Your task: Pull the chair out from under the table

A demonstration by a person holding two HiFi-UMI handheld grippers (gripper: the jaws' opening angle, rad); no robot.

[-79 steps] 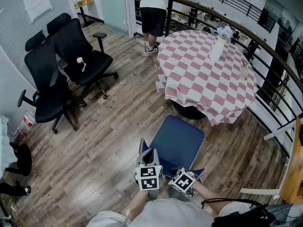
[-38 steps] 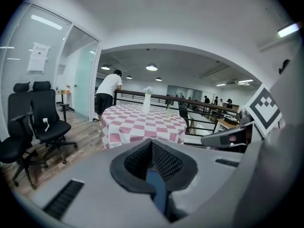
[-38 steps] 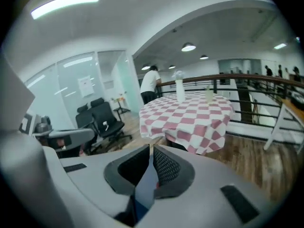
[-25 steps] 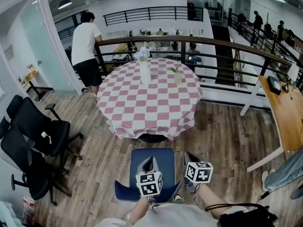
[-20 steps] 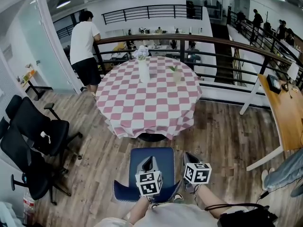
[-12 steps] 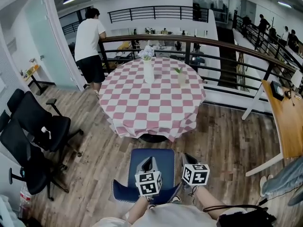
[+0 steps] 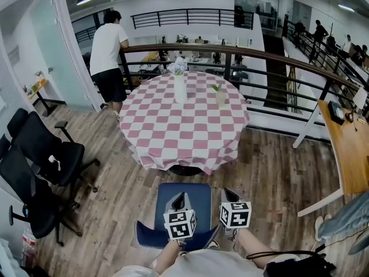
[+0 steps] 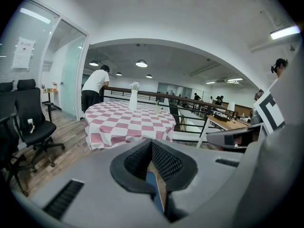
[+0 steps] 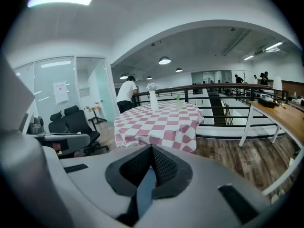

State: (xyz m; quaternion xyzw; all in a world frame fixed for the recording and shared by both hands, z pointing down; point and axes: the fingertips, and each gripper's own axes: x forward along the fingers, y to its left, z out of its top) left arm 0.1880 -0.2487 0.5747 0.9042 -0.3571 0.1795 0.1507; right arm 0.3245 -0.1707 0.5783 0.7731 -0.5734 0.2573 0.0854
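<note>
A blue chair stands on the wood floor, clear of the round table with its pink-and-white checked cloth. Its curved back rim lies nearest me. My left gripper is shut on the left part of the back. A blue and tan edge shows between the jaws of that gripper. My right gripper sits at the chair's right side. In the right gripper view that gripper is shut on a blue edge of the chair.
A white vase and a small glass stand on the table. Black office chairs crowd the left. A person leans on the railing behind the table. A wooden desk is at the right.
Since the oldest frame the view has swung so the table lies straight ahead. Over the last second the right gripper rolled a little and edged left. The chair has hardly moved.
</note>
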